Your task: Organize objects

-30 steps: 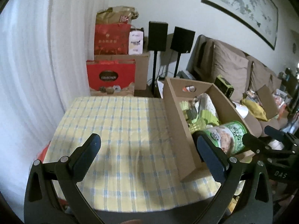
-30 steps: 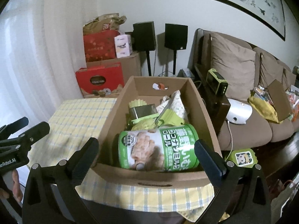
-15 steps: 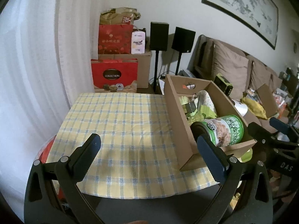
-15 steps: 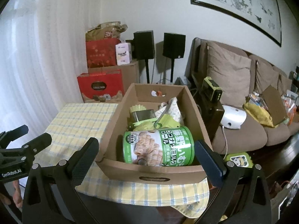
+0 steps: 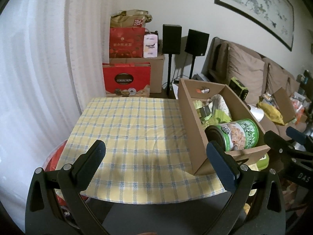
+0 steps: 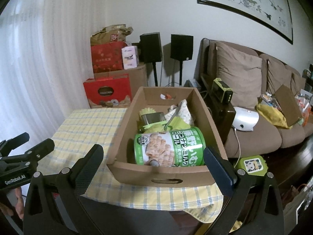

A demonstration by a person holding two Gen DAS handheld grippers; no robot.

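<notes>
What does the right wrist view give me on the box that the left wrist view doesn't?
Only the right wrist view: the near end handle slot of the cardboard box, the can's full printed label, and the left gripper, open at the table's left. Only the left wrist view: the bare checked tablecloth left of the box, and the right gripper, open beside the box. Both: the green can lying on its side at the box's near end.

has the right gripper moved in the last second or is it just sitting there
Yes. The right gripper has pulled back from the cardboard box: the box and its green can look smaller and farther off, with more of the table's near edge showing.
</notes>
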